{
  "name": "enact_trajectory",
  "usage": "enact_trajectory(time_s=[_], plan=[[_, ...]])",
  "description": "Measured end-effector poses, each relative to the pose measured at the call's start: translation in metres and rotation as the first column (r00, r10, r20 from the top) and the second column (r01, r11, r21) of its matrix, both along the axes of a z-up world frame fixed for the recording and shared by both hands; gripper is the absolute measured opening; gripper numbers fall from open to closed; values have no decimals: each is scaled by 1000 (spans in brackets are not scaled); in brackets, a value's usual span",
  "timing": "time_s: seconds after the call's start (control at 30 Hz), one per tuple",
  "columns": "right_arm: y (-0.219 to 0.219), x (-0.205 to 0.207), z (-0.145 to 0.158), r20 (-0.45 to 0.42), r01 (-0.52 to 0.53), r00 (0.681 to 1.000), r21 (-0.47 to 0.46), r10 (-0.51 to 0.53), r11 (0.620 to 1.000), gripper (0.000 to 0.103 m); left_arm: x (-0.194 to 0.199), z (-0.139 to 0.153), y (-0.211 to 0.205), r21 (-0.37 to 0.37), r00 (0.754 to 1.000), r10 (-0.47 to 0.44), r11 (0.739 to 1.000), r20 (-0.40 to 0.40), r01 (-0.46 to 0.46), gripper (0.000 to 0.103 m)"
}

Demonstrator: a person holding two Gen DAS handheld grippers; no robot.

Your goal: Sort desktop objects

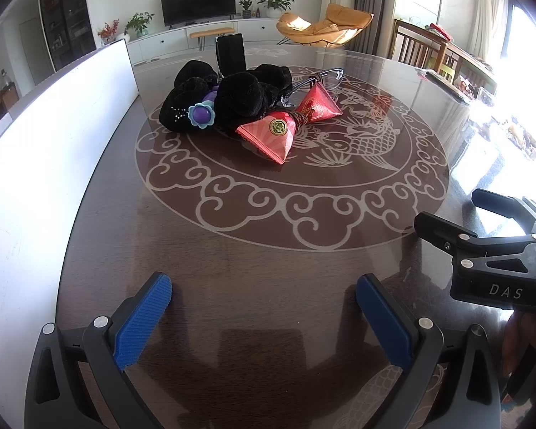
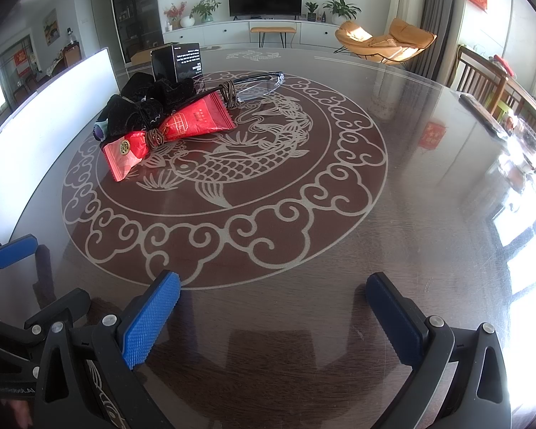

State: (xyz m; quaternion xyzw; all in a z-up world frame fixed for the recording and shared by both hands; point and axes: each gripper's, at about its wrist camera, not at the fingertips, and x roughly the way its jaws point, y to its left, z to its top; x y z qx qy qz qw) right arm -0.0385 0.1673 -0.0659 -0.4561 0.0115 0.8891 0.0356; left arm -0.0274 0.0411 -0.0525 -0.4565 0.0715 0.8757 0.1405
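While both grippers, left (image 1: pixel 264 305) and right (image 2: pixel 273 302), gape empty near the tabletop's (image 2: pixel 339 250) front edge: crinkly, light red packets (image 2: pixel 196 121), best pinched at the cord-tied middle; fragile glasses (image 2: pixel 257 84), by the frame.

I see dark glass-topped table (image 2: pixel 339 286) with fish motif | black velvet scrunchies (image 1: pixel 239 96), red packets (image 2: pixel 196 121), glasses (image 2: pixel 264 84), black box (image 2: pixel 177 60), white board (image 1: pixel 46 164) on it.

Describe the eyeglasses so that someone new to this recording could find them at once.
Start at the round table with the carp pattern and find the heap of objects at its far side. The eyeglasses lie at the heap's right edge, behind the red packets. They alone are clear-lensed with a thin dark frame, a brown cord wound around one arm.
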Motion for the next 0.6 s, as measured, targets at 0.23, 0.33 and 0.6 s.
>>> enact_trajectory(time_s=[0.23,0.33,0.6], plan=[[0,0,0,0,0,1000,0,0,1000,103,0,0,-1,0,1000,4,1000,-1,-4,103],[0,0,0,0,0,1000,0,0,1000,103,0,0,-2,1,1000,6,1000,-1,-6,103],[0,0,0,0,0,1000,0,0,1000,103,-1,2,-10,63,1000,0,998,-2,0,103]])
